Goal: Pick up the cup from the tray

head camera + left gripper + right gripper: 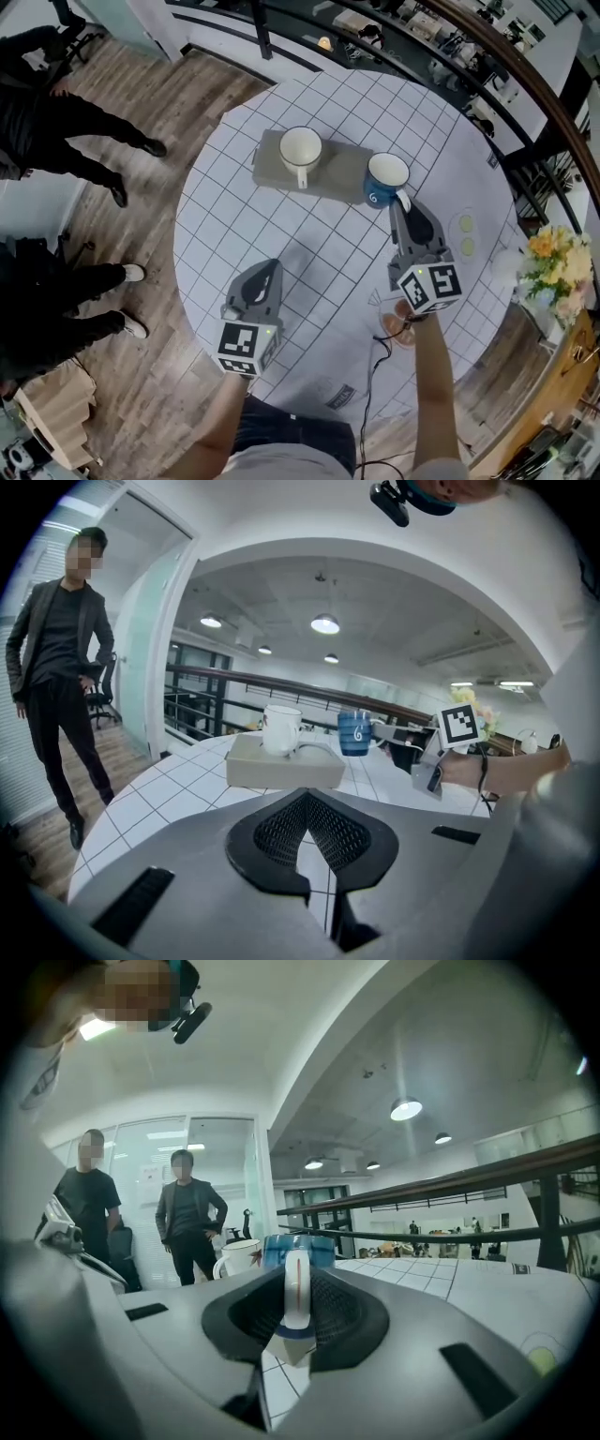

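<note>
Blue cup [387,178] hangs by its handle [295,1299] from the right tool [401,202], whose jaws are closed on that handle from both sides, as the right gripper view shows with the white handle standing upright between the black pads [333,1312]. The blue cup is upright at the right end of the grey tray [342,173], with its mouth facing up. From these views I cannot tell whether its base touches the tray. In the left gripper view it [354,733] shows just past the tray's [281,771] right end, with its base about level with the tray's top. A white cup [300,148] stands upright on the left half of the tray, its handle turned toward the person holding the tools. The tray lies on a round surface [309,253] covered with a white squared cloth. The left tool [272,269] is held over the near part of the surface, well apart from the tray, with its jaws fully together and nothing between them [307,803]. A person [58,667] in dark clothes stands on the wooden floor [178,103] beside the surface. A bunch of flowers [553,262] sits at the far right edge.
</note>
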`<state>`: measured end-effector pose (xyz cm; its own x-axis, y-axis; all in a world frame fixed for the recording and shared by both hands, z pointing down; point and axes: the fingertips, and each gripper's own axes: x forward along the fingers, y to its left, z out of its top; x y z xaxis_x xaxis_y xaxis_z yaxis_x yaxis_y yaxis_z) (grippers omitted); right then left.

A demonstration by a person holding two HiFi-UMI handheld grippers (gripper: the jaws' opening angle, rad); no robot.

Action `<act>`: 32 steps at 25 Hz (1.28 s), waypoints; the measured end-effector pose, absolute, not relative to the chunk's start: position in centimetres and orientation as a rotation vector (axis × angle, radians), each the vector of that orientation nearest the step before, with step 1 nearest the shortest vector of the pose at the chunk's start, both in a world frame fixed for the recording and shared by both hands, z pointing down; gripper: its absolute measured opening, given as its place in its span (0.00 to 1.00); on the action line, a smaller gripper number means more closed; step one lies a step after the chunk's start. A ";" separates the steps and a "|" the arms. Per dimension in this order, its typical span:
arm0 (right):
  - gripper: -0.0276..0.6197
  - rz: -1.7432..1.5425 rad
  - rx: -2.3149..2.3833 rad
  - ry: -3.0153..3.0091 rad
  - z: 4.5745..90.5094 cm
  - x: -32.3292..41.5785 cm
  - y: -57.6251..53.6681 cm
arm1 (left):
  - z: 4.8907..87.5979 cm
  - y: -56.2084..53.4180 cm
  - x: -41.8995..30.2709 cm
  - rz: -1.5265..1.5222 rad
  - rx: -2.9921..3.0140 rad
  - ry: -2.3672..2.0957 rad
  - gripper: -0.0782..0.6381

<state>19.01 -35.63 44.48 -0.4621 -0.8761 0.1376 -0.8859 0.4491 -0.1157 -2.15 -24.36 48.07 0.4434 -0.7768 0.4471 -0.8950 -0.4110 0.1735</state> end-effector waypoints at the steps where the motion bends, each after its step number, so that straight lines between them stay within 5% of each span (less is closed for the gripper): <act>1: 0.13 0.285 1.616 -2.619 44.6 19.7 -35.2 | 47.9 -24.4 -1.9 0.417 2.320 -1.413 0.12; 20: 0.12 0.478 1.754 -2.429 52.2 25.0 -30.7 | 48.5 -22.2 0.0 0.463 2.361 -1.369 0.12; 32: 0.13 0.315 1.762 -2.403 52.8 24.5 -29.3 | 48.4 -21.3 -0.4 0.457 2.342 -1.384 0.12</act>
